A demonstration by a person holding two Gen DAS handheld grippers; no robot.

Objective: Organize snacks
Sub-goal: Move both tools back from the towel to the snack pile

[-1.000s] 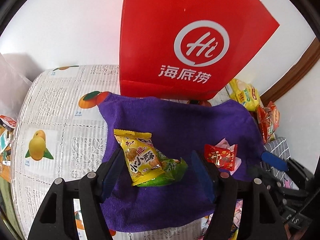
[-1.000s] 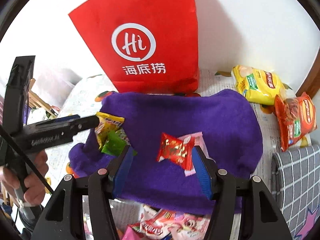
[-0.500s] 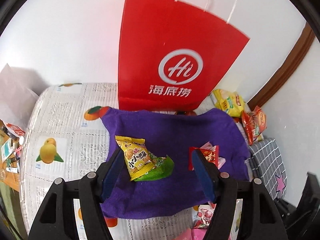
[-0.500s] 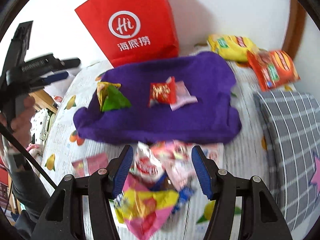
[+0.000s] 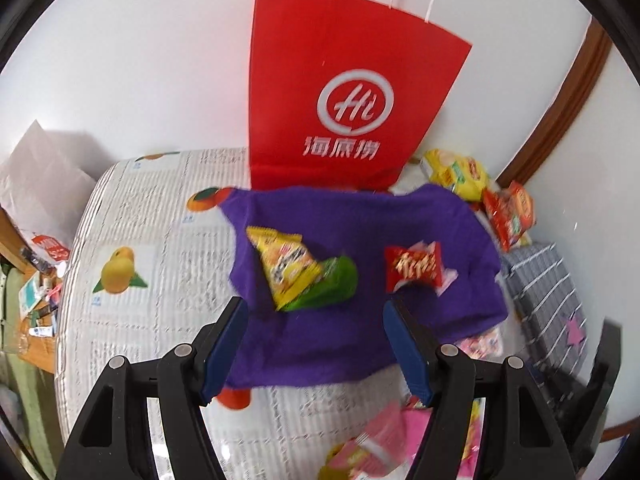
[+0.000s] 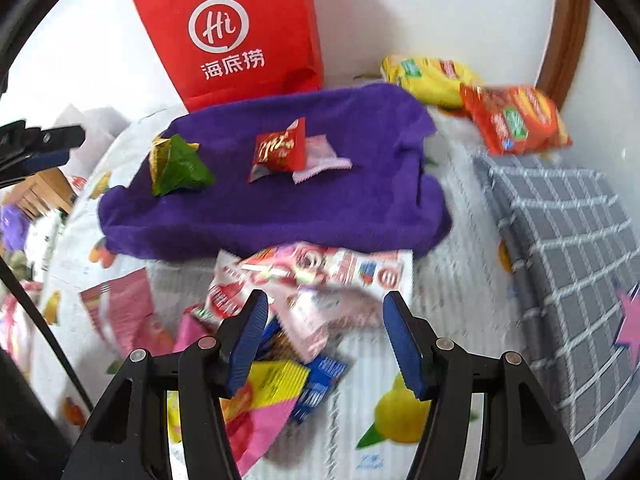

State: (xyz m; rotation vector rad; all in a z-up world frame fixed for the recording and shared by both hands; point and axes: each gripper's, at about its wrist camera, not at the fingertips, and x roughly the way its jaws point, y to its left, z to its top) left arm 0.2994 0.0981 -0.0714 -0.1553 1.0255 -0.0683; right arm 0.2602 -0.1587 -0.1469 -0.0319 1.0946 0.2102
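A purple towel (image 5: 360,220) (image 6: 360,128) lies on the fruit-print tablecloth. On it lie a yellow snack packet (image 5: 286,262) over a green one (image 5: 334,284) (image 6: 180,168), and a red packet (image 5: 414,266) (image 6: 280,152) over a pink one (image 6: 324,158). A pile of loose snack packets (image 6: 304,288) (image 5: 376,444) lies in front of the towel. My left gripper (image 5: 316,344) is open and empty above the towel's near edge. My right gripper (image 6: 324,340) is open and empty above the pile.
A red paper bag (image 5: 344,104) (image 6: 240,36) stands against the wall behind the towel. A yellow bag (image 6: 428,76) and an orange bag (image 6: 516,120) lie at the back right. A grey checked cushion (image 6: 568,240) is on the right. The left gripper shows at the left edge (image 6: 40,148).
Both grippers have pulled back from the towel. The right one has moved from over the red packet to above the pile of packets in front.
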